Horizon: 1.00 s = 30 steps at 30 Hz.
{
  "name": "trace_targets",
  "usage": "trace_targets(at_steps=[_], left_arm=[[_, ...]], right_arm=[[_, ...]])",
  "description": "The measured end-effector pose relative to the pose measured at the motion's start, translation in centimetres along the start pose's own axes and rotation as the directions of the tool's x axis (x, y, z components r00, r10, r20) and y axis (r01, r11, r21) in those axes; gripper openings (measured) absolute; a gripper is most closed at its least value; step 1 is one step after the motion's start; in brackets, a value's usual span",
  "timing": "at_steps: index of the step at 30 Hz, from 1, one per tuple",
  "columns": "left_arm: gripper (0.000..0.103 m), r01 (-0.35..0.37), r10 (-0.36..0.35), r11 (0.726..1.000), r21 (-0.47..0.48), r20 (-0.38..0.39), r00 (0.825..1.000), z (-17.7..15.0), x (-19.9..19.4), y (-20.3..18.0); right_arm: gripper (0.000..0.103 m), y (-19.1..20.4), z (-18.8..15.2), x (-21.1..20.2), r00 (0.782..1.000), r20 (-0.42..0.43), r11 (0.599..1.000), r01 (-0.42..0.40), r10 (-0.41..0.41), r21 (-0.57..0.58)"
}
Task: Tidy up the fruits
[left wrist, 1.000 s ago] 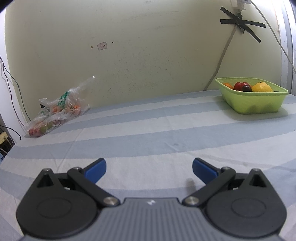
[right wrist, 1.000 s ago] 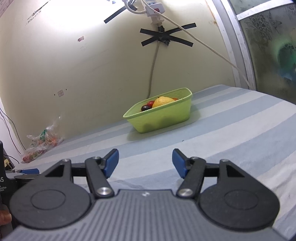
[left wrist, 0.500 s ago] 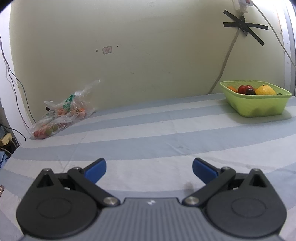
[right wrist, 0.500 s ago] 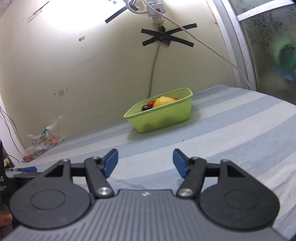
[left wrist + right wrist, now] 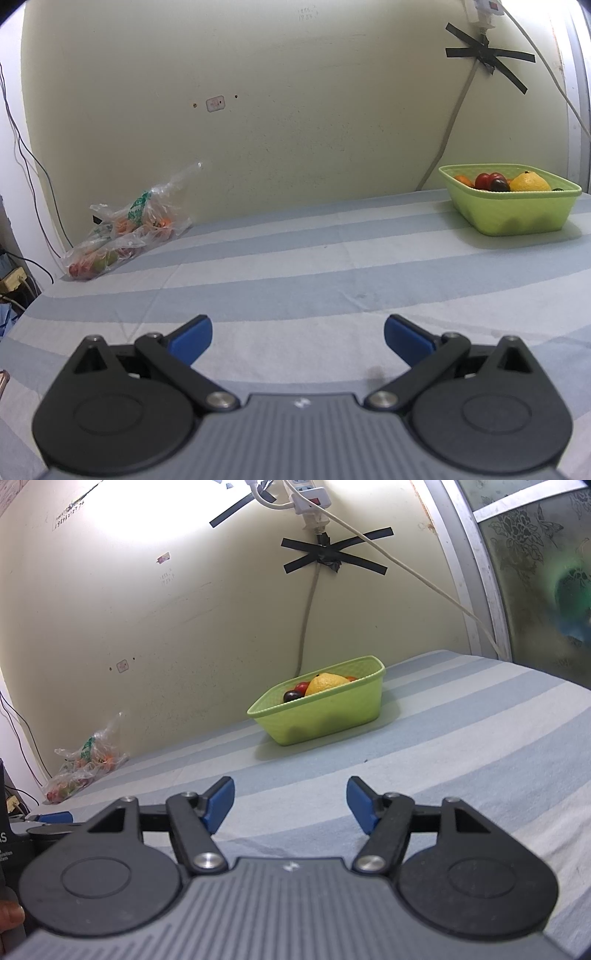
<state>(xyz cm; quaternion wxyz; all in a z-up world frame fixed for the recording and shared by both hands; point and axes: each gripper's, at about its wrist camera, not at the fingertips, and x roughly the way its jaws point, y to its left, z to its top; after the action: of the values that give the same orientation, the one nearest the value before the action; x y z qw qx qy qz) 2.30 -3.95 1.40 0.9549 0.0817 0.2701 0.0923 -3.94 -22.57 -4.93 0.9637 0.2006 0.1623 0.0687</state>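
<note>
Left gripper [image 5: 297, 336] low over the blue-and-white striped cloth [image 5: 295, 273], blue-padded fingers [image 5: 192, 338] spread wide, nothing between them. Right gripper [image 5: 290, 806] likewise hovering above the same striped cloth [image 5: 461, 738], jaws parted and empty. Over by the pale yellow wall [image 5: 295, 110], a lime-green rectangular plastic basket [image 5: 517, 218] sitting on the cloth, well apart from both claws, off to the right in the left wrist view and almost dead ahead in the right wrist view [image 5: 325, 716]. Inside it, a large yellow citrus fruit [image 5: 530, 182] against the far side, a red round fruit [image 5: 484, 180] and a dark purple round fruit [image 5: 499, 184] just beside it, a sliver of orange at the rim. Far left, tucked against the wall, a crumpled clear plastic bag of red and orange fruits [image 5: 125, 236], lying on its side, well apart from the basket. Black tape cross [image 5: 332, 555] pinning a pale cable to the wall above the basket.
</note>
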Motion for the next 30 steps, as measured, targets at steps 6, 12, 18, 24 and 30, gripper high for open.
trace_targets(at_steps=[6,12,18,24,30], left_arm=[[0.103,0.000,0.000,1.000,-0.006,-0.003,1.000,0.04,0.00,0.05],[0.103,0.004,-0.004,1.000,-0.002,-0.001,1.000,0.04,0.02,0.12],[0.103,0.004,-0.004,1.000,-0.004,-0.002,1.000,0.04,0.05,0.12],[0.103,0.004,-0.004,1.000,-0.002,-0.001,1.000,0.01,0.05,0.12],[0.103,0.005,-0.005,1.000,0.000,-0.001,1.000,0.02,0.07,0.05]], right_arm=[[0.070,0.00,-0.01,0.00,1.000,0.000,1.000,0.000,0.000,0.000],[0.070,0.00,-0.02,0.00,1.000,0.000,1.000,0.000,0.000,0.000],[0.070,-0.04,-0.05,0.03,1.000,0.000,1.000,0.000,0.000,0.000],[0.070,-0.04,0.07,0.08,1.000,-0.004,1.000,-0.004,0.004,-0.004],[0.070,-0.04,0.08,0.14,1.000,-0.006,1.000,-0.006,0.006,-0.006]])
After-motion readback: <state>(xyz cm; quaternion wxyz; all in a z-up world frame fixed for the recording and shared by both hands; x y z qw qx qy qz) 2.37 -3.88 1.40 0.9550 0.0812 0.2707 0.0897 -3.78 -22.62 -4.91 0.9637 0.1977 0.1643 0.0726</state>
